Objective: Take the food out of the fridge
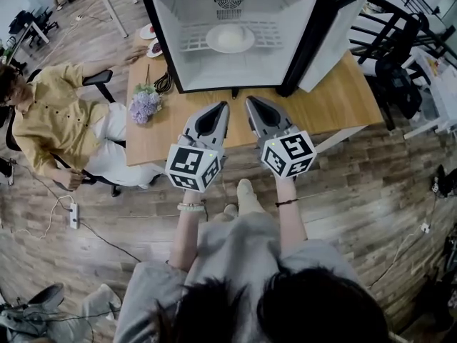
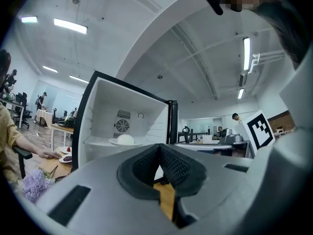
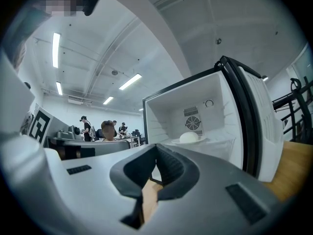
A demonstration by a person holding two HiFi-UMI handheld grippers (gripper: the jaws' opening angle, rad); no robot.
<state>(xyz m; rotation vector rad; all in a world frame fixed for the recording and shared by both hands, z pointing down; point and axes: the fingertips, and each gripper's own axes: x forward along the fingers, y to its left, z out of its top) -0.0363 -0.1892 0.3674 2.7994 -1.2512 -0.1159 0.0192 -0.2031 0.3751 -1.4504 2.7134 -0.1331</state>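
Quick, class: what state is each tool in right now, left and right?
Left grey tool: closed, holding nothing.
Right grey tool: closed, holding nothing.

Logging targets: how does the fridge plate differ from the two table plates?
The fridge plate sits on the shelf; the table plates sit outside, left of the fridge. The fridge plate holds a white dome; the table plates hold red and dark bits. All look white.

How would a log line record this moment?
fridge: open | white food: on plate, inside | left gripper: shut, empty | right gripper: shut, empty
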